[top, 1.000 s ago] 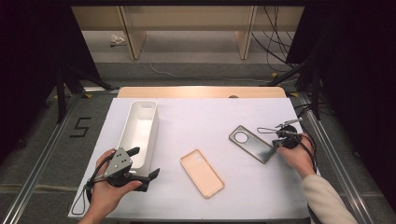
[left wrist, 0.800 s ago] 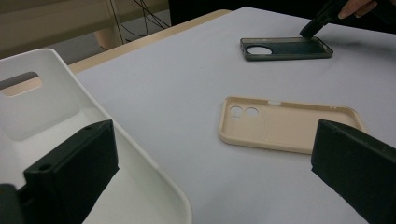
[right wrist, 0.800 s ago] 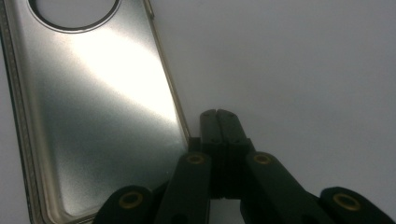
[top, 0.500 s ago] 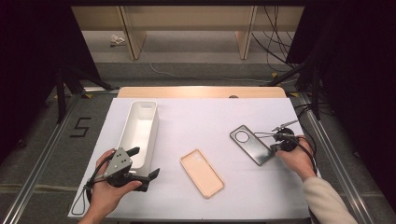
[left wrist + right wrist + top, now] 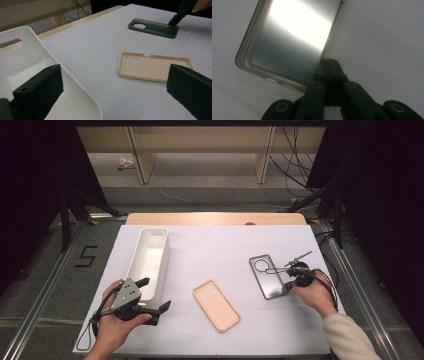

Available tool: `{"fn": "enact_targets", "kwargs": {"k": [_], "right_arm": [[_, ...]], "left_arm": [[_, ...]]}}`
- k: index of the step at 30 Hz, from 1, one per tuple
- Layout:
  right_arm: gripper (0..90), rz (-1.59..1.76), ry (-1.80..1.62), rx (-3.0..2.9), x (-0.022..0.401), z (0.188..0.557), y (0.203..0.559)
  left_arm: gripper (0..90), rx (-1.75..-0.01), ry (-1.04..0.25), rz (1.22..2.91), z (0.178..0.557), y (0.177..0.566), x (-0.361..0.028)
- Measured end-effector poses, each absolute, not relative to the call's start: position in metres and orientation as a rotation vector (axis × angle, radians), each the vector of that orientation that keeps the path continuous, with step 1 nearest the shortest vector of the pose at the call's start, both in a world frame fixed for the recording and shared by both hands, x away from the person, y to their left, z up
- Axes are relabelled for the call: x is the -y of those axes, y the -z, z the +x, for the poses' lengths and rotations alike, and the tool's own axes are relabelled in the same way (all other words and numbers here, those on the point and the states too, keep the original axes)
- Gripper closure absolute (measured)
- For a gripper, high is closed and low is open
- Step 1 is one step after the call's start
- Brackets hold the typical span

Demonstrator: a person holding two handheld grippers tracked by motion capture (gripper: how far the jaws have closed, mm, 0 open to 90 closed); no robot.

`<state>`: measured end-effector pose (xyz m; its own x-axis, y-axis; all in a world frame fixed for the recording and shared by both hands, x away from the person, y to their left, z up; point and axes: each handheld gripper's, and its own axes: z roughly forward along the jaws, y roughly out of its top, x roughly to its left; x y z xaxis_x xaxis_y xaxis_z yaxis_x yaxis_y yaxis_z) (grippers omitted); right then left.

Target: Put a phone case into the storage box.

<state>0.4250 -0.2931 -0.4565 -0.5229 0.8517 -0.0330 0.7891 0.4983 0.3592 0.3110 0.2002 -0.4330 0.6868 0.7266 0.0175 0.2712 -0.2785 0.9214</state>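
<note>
A dark translucent phone case (image 5: 269, 276) lies face up at the table's right. My right gripper (image 5: 287, 287) is shut on the rim at its near right corner; in the right gripper view the closed jaws (image 5: 329, 62) meet on the dark case's (image 5: 292, 37) side wall. The left gripper view shows the same tip at the far corner of the dark case (image 5: 153, 27). A beige phone case (image 5: 216, 305) lies open side up in the middle. My left gripper (image 5: 152, 294) rests at the near left, open and holding nothing, with one jaw over the white bin (image 5: 150, 254).
The long white bin (image 5: 30, 57) holds nothing and stands lengthwise at the left of the white table cover (image 5: 215, 245). The beige case (image 5: 153, 66) lies between my two grippers. A wooden table edge (image 5: 215, 218) runs along the back.
My right hand shifted a little toward me, and the dark case turned with it, from slanted to more lengthwise. The left gripper and the beige case stayed put.
</note>
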Motion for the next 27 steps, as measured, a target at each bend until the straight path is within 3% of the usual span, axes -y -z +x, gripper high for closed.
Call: {"fn": "enact_targets", "kwargs": {"k": [18,21,23,27], "right_arm": [[90.0,1.374,-0.439,-2.597,0.28,0.42,0.456],[86.3,1.29,-0.42,-2.618,0.28,0.421,0.454],[75.6,1.123,-0.405,-2.636,0.281,0.422,0.447],[65.0,0.86,-0.373,-2.671,0.277,0.421,0.439]], "left_arm": [[0.2,-0.782,-0.545,1.849,0.311,0.433,-0.2],[0.1,-0.782,-0.545,1.848,0.311,0.432,-0.2],[0.2,-0.782,-0.544,1.848,0.311,0.433,-0.2],[0.2,-0.783,-0.542,1.847,0.311,0.433,-0.2]]}}
